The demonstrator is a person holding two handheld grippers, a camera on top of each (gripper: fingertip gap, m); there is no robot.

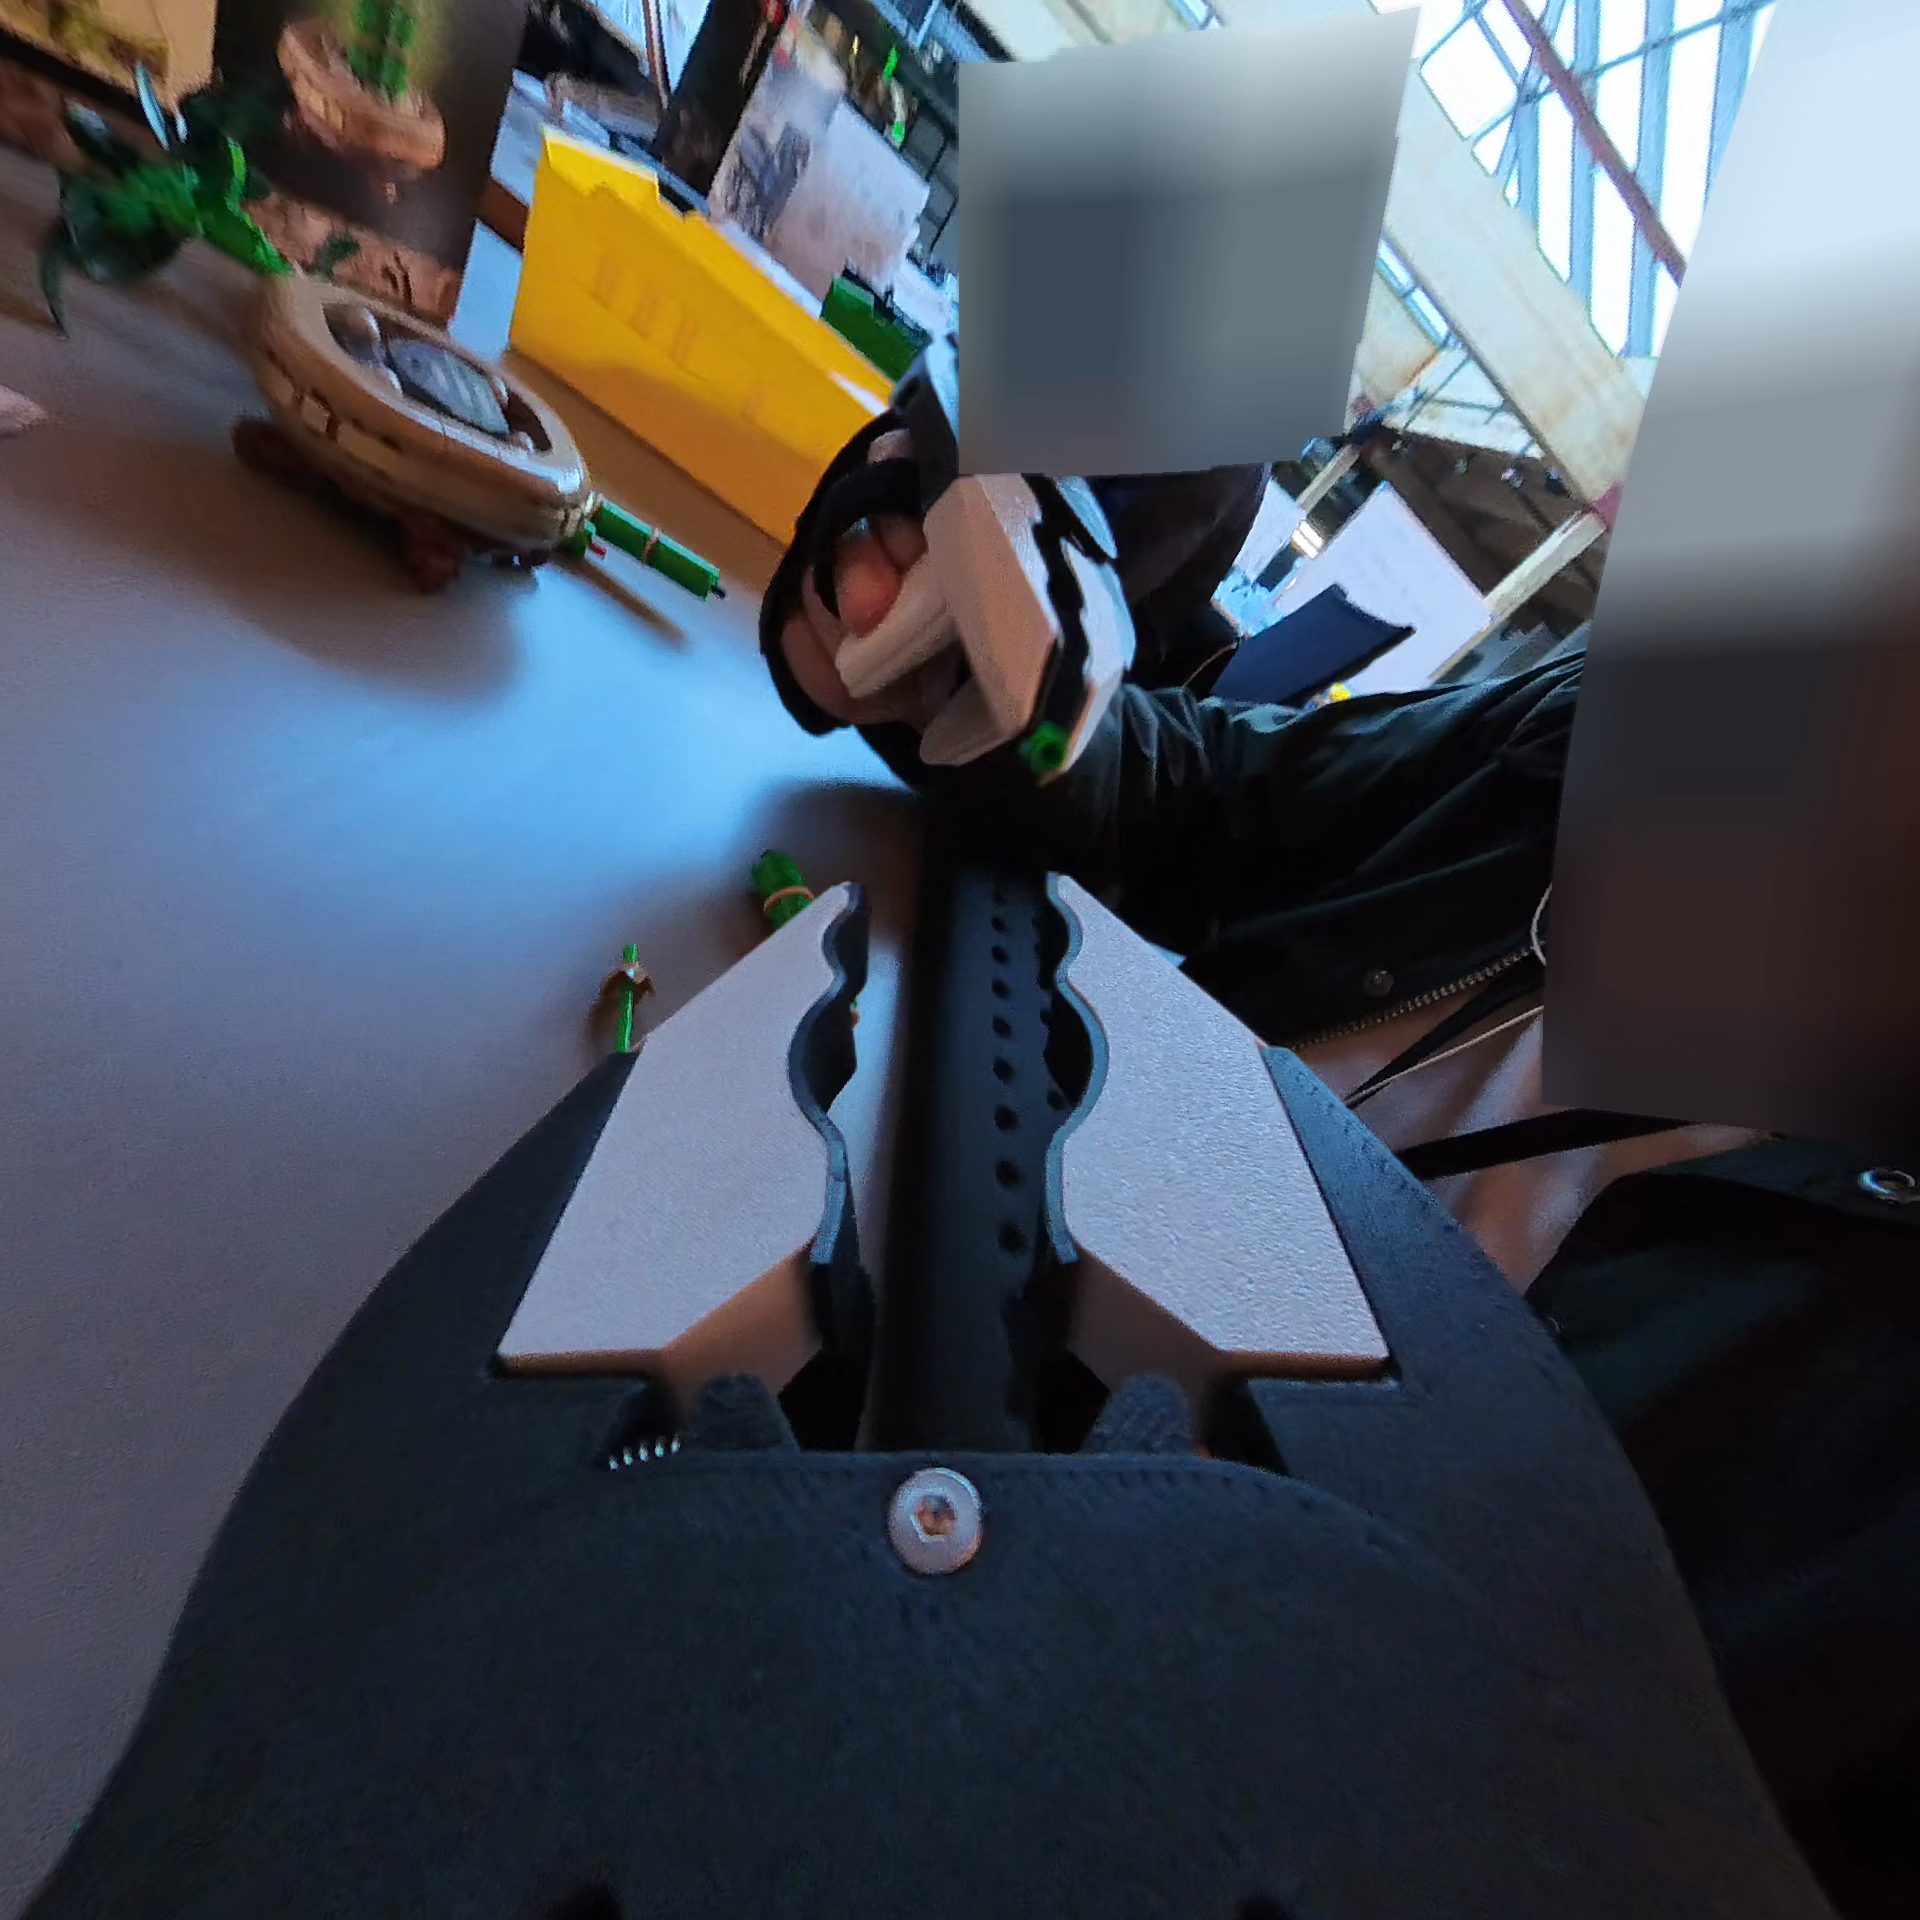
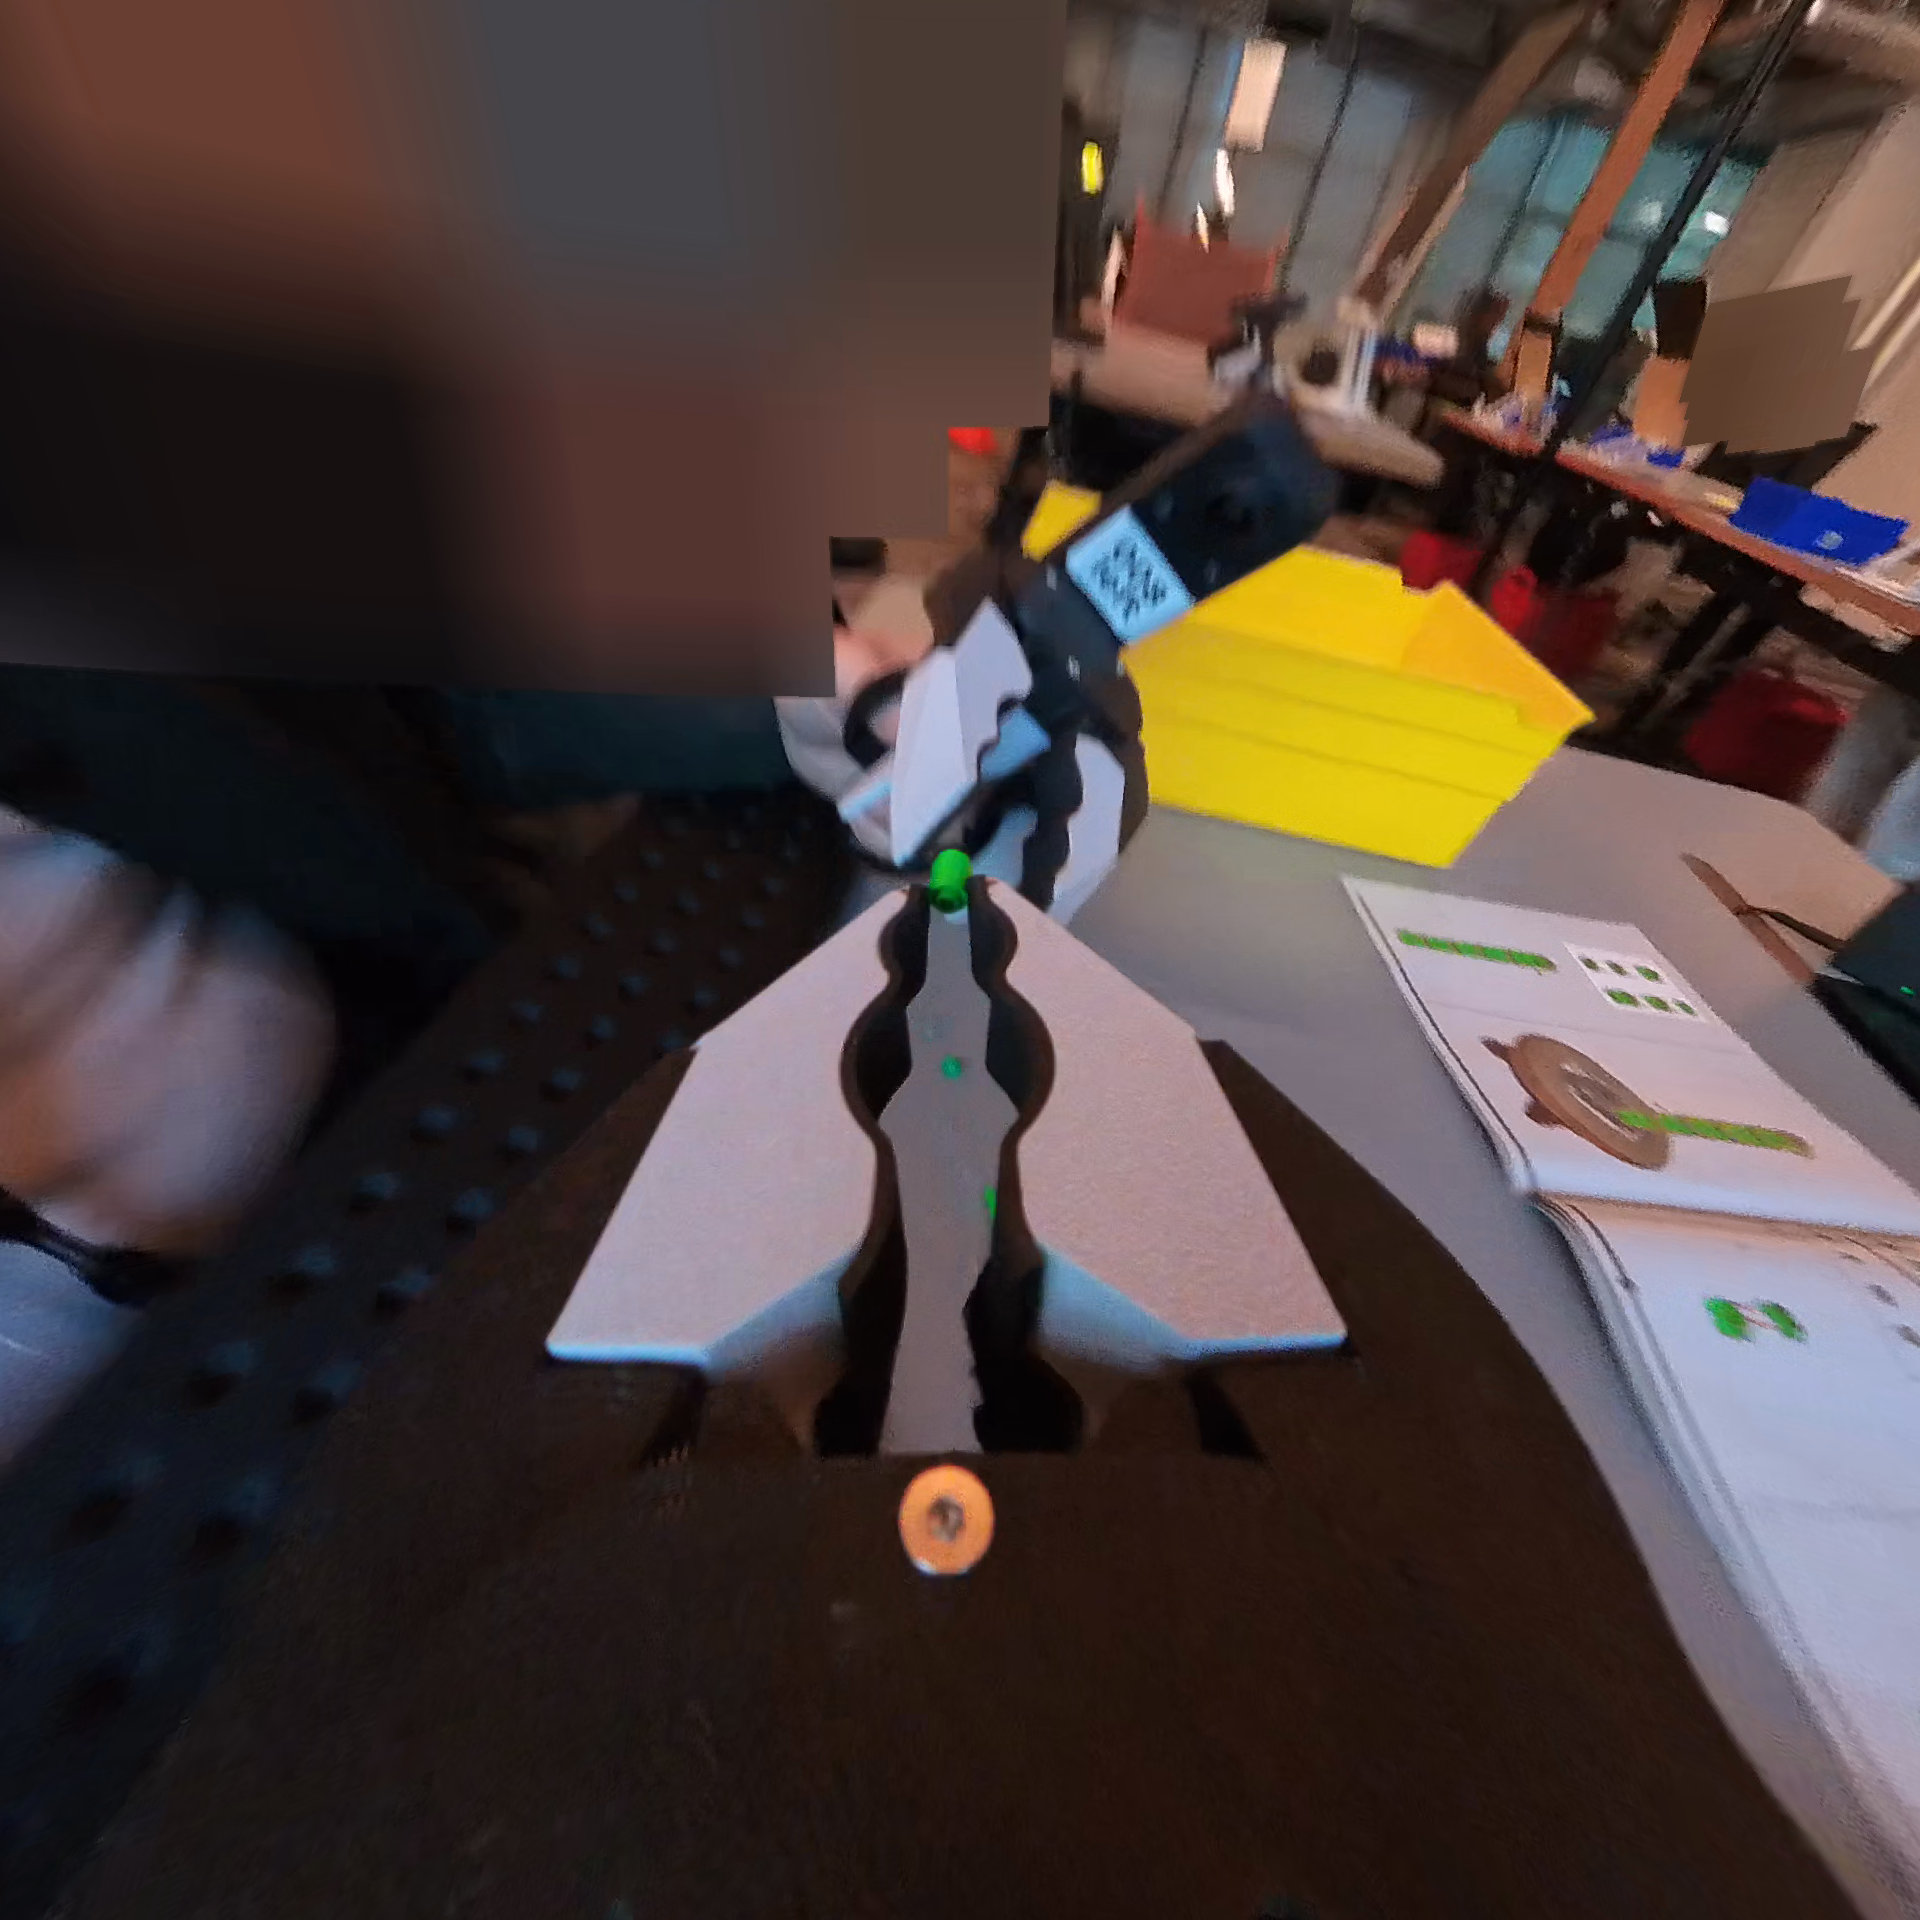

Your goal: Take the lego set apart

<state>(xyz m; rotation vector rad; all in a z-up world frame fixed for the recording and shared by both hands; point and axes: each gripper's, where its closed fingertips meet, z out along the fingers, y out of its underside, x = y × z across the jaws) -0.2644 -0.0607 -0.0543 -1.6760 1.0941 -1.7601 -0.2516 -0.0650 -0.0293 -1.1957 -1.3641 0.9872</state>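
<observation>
- The grey bench [image 1: 260, 831] carries a yellow bin [image 1: 675, 343] and an open instruction booklet [image 2: 1662, 1195].
- A tan lego pot [image 1: 416, 416] stands near the bin.
- The left gripper [image 1: 956, 914] has its jaws apart, empty.
- The right gripper [image 2: 948, 904] is clamped on a small green lego piece [image 2: 948, 878] at its tips.
- Two green lego bits [image 1: 779, 888] lie on the bench just beside the left gripper.

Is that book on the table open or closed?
Open. The booklet lies flat on the grey table, pages spread and pictures facing up.
</observation>
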